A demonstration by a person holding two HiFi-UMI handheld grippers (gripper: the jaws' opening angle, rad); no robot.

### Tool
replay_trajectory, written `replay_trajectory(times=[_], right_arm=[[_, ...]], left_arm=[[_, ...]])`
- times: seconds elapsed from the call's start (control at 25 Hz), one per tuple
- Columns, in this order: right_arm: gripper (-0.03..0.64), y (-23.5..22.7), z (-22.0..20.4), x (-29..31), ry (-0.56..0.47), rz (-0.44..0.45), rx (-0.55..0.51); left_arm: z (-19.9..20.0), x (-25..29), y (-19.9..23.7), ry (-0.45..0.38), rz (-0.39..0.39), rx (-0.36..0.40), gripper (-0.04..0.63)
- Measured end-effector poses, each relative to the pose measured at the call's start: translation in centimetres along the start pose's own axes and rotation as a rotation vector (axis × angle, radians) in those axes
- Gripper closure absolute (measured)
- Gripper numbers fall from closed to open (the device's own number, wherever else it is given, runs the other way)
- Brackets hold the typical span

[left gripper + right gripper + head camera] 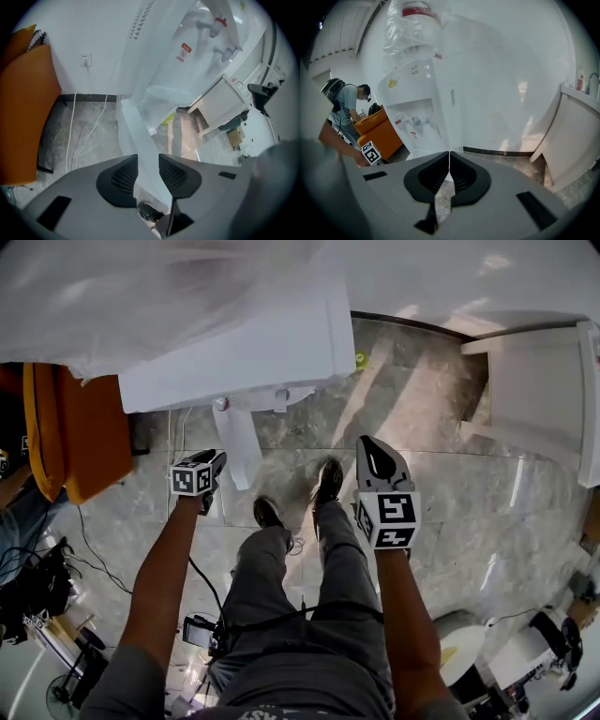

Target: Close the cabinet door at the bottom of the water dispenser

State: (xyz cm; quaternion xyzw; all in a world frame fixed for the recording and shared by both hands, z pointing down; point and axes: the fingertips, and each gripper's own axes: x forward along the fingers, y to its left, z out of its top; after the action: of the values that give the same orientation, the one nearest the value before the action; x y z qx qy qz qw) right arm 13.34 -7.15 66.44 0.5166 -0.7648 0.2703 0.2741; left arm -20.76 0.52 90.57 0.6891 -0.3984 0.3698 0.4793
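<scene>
The marble floor (450,493) carries the white water dispenser (234,352), which stands against the wall at the far edge of the floor. Its cabinet door (239,448) hangs swung out from the bottom front, over the floor just ahead of the person's shoes. The left gripper (148,171) has its jaws wide, and the door's free edge runs in line between them. The right gripper (449,176) is closed on nothing, off to the side. The door would probably close best with the left jaws guiding that free edge round its hinge arc, then pressing the face flush without pinching.
</scene>
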Motion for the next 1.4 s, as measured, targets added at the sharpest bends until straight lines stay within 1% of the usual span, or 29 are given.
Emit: replay_trajectory(times=[0.12,0.2,0.24,0.28,0.32,0.44,0.6,0.72,0.84,1.0,1.12,1.28,1.4], right_arm=[[0.588,-0.6,-1.5,0.3,0.019,-0.007,0.014],[0.588,-1.0,-2.4,0.5,0.033,-0.010,0.020],[0.588,-1.3,-2.9,0.6,0.039,-0.012,0.022],[0.588,-1.5,-3.2,0.7,0.044,-0.013,0.025],[0.588,-1.7,-3.5,0.8,0.048,-0.014,0.027],[0.588,-2.3,-3.9,0.9,0.054,-0.021,0.037],[0.588,-2.8,-4.0,1.1,0.055,-0.020,0.047],[0.588,-3.3,-4.0,1.4,0.056,-0.020,0.059],[0.588,-4.0,-4.3,1.6,0.060,-0.020,0.069],[0.588,-5.0,-4.7,1.6,0.071,-0.026,0.077],[0.588,-6.0,-5.0,1.5,0.076,-0.034,0.084],[0.588,-7.7,-5.3,1.6,0.085,-0.046,0.091],[0.588,-8.9,-5.5,1.7,0.095,-0.053,0.095]], left_arm=[[-0.3,1.4,0.6,0.013,0.006,-0.022,0.445],[-0.5,2.4,0.7,0.019,-0.006,-0.051,0.445],[-0.7,3.0,0.7,0.021,-0.018,-0.074,0.439],[-0.8,3.4,0.5,0.019,-0.034,-0.098,0.419],[-0.7,3.7,0.2,0.012,-0.053,-0.117,0.417],[-0.5,3.9,-0.7,-0.011,-0.090,-0.136,0.426],[-0.6,4.3,-1.8,-0.023,-0.100,-0.100,0.434],[0.1,5.0,-3.4,-0.048,-0.121,-0.075,0.434],[1.4,6.2,-5.4,-0.084,-0.137,-0.047,0.439],[3.6,7.6,-7.6,-0.157,-0.146,-0.045,0.437],[5.4,8.6,-8.9,-0.209,-0.128,-0.035,0.439],[8.2,10.1,-10.0,-0.245,-0.073,0.048,0.449],[10.4,10.9,-10.4,-0.270,-0.034,0.069,0.449]])
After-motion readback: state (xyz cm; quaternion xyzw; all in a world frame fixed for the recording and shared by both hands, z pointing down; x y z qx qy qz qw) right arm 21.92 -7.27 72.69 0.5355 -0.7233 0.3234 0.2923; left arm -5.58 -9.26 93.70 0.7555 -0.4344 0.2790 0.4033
